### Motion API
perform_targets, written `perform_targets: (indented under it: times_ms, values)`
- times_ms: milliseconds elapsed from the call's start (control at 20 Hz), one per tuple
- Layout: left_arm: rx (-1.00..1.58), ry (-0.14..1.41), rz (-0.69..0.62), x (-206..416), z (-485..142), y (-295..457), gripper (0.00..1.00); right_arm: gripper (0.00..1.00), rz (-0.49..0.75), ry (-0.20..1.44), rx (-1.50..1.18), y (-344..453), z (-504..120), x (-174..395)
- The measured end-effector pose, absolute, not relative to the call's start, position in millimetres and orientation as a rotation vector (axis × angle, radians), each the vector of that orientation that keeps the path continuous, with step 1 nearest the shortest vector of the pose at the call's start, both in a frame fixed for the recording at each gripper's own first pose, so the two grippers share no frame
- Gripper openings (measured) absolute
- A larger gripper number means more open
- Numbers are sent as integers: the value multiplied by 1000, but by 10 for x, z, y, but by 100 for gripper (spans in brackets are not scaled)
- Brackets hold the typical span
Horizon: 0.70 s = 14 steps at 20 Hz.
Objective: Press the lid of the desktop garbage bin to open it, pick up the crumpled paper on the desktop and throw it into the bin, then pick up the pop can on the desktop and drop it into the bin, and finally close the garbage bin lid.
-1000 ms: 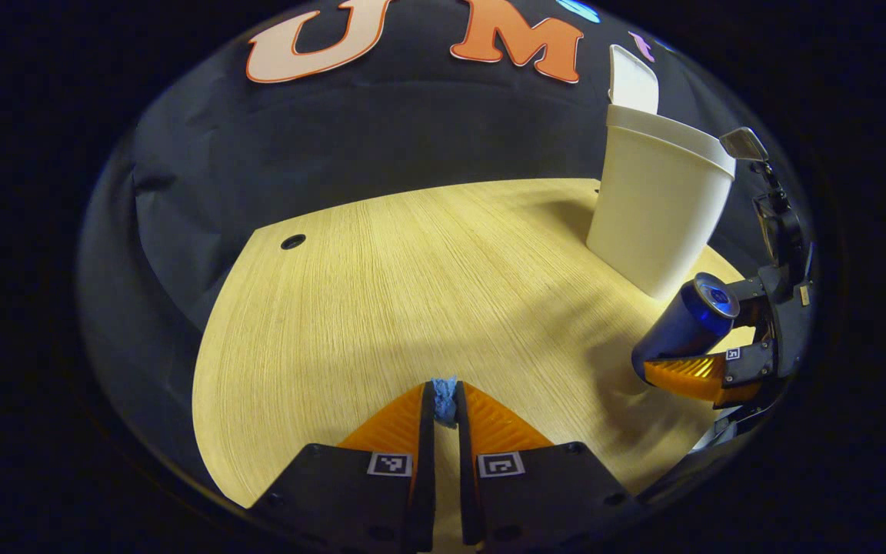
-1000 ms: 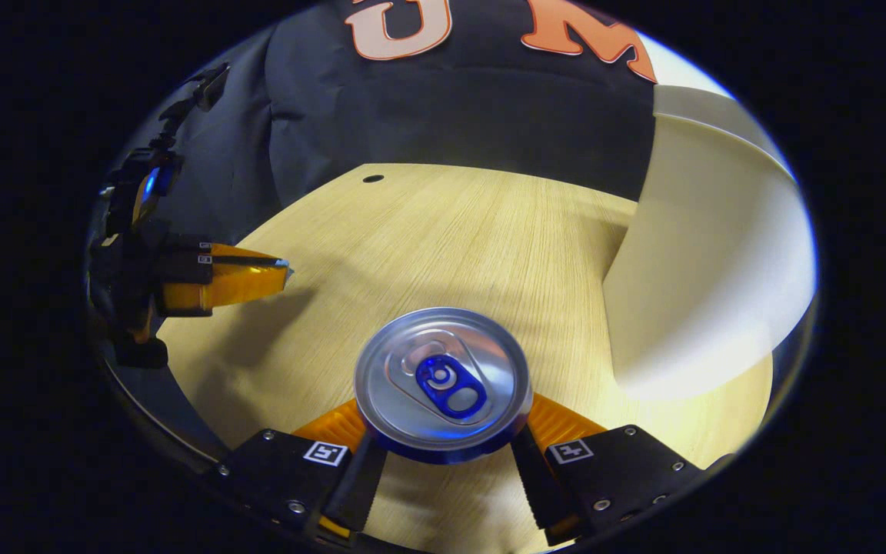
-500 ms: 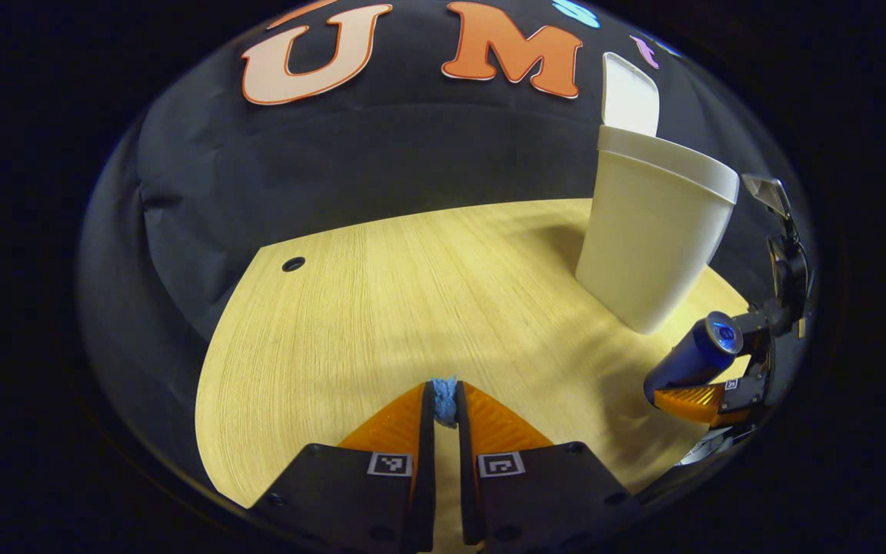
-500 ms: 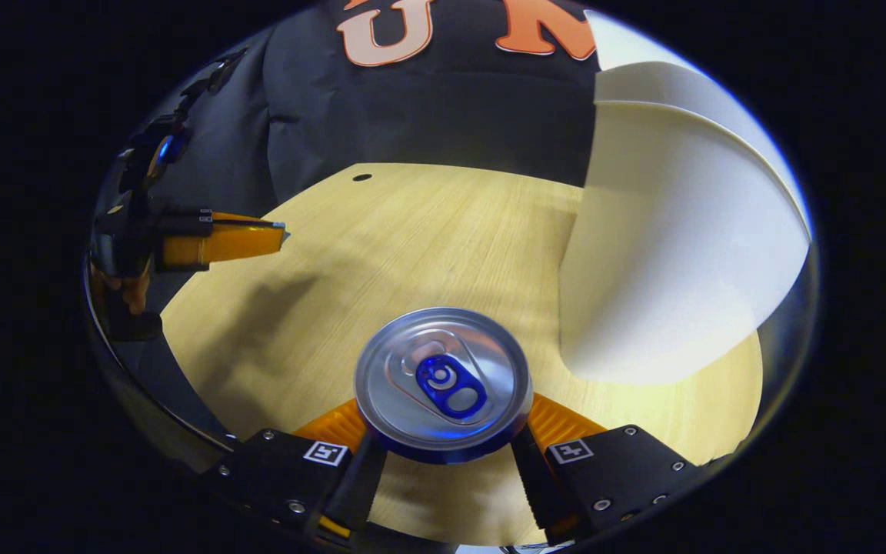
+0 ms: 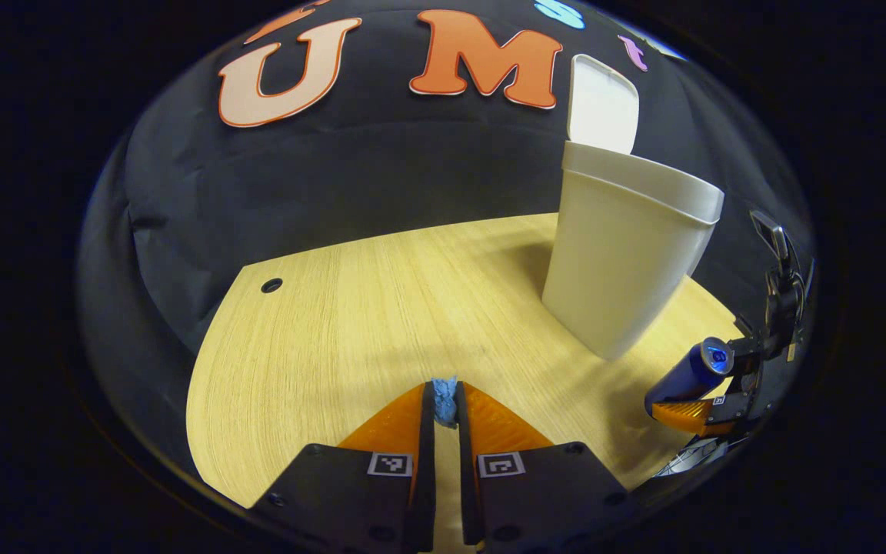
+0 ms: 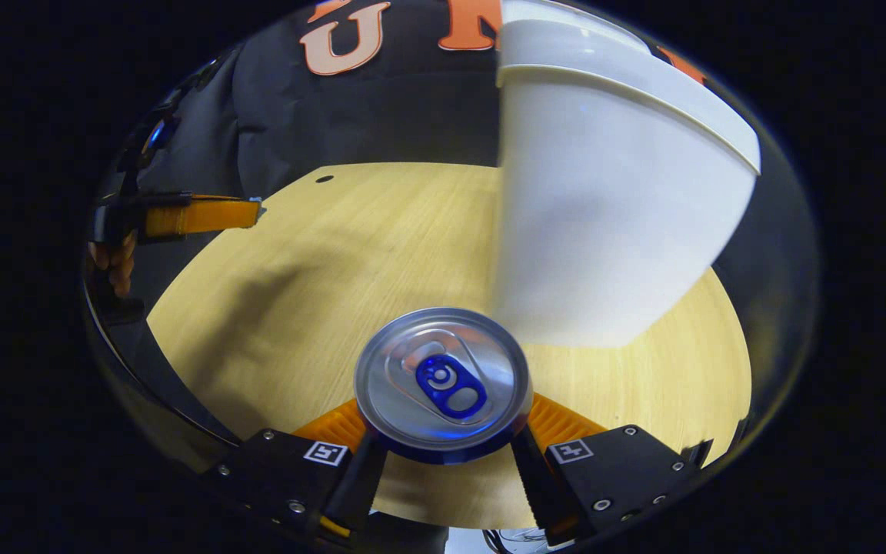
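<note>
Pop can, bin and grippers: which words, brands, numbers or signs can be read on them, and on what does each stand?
Pop can: nothing legible on its lid; its side is too small to read.
Bin: plain, no text.
Left gripper and right gripper: square markers with black-and-white patterns, no words or numbers.

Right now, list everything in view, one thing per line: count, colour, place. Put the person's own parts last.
bin: one, white, standing on the table's far right, lid raised.
can: one, blue with a silver top, held off the table in the right tool.
paper: one scrap, blue, pinched at the left tool's tips.
table: one, pale wood, with a small dark hole near its far left corner.
left tool: one, shut on the paper.
right tool: one, shut on the can.
hand: one, behind the left tool in the right gripper view.
</note>
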<state>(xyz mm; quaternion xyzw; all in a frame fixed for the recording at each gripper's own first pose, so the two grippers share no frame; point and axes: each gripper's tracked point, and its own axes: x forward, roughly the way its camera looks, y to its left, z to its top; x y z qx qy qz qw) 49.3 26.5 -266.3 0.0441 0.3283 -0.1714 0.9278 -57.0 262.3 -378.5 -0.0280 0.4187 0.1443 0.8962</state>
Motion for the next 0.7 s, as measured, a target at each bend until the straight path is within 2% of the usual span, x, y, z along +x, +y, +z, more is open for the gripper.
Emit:
perform_targets:
  times_ms: [700]
  values:
    - [57,515,-429,711,-1705,-867,17,80,241,854,-43,2282,-3704,-675]
